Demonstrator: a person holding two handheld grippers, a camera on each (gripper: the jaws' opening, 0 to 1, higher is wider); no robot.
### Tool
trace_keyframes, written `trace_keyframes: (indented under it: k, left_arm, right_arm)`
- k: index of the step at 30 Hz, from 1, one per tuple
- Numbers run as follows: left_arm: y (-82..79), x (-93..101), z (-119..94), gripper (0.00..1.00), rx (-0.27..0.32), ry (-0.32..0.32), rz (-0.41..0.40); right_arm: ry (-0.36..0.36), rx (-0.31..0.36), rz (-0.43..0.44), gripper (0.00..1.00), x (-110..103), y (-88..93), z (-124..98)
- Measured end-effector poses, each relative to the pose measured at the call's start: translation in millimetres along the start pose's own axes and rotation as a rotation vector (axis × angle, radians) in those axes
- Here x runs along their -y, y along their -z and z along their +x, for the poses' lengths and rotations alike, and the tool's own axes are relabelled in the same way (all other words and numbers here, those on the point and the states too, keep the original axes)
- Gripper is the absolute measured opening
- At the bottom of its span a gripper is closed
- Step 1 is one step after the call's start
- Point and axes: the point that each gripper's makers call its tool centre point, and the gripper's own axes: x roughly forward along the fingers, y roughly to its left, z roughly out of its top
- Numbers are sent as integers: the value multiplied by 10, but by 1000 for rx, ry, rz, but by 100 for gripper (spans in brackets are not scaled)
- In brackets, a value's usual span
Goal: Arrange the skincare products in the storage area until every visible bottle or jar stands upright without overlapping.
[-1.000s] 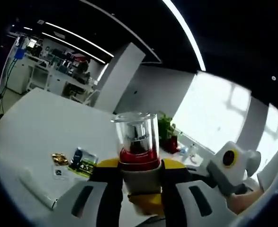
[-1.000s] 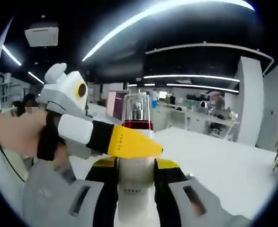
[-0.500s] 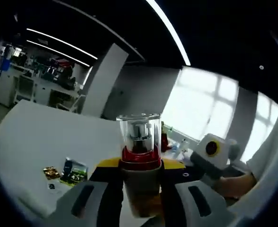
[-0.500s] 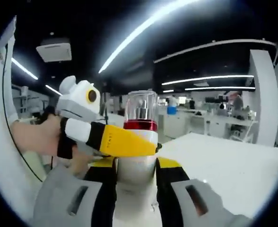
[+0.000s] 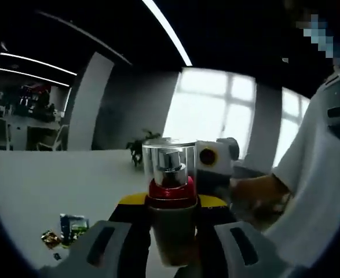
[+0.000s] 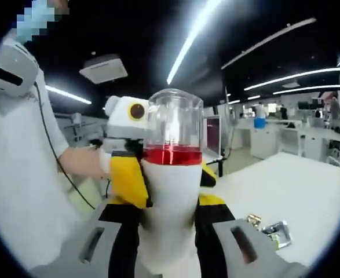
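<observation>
A skincare bottle with a clear cap, a red band and a pale body is held up in the air, upright in both views. My left gripper is shut on its body just under the red band. In the right gripper view the same bottle stands between the jaws of my right gripper, which is shut on its white lower body. There the left gripper reaches in from the left, its yellow jaws around the bottle below the band. The bottle's base is hidden.
A white table lies below, with small foil packets on it, the same packets low on the right in the right gripper view. A potted plant stands at its far edge. The person's white sleeve is close on the right.
Both views have swung round with the hands while the bottle stays in both grippers. In the right gripper view the left gripper's yellow jaw has gone from across the bottle's front to its side.
</observation>
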Motion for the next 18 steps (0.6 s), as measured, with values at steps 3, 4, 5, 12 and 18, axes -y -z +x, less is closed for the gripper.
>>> trace_keyframes:
  k: [3,4,5,12,18]
  left_arm:
    - [22,46,62,24,-16,60,15]
    - [29,76,82,24,-18,79,18]
    - [33,95,109,24,-15,92,16]
    - [110,192,264,24,-39,140,62]
    - [275,220,389,24,-116,141,134]
  right_arm:
    - [-69,1,29,35,-61,33,-57]
    - [-94,2,45,35,-86,39,-80]
    - [-100,2,50,34,-87,43,-93]
    - [-109,-8,29,33,-90,108,-195]
    - [-49,-47,-65,32,-6,269,-316]
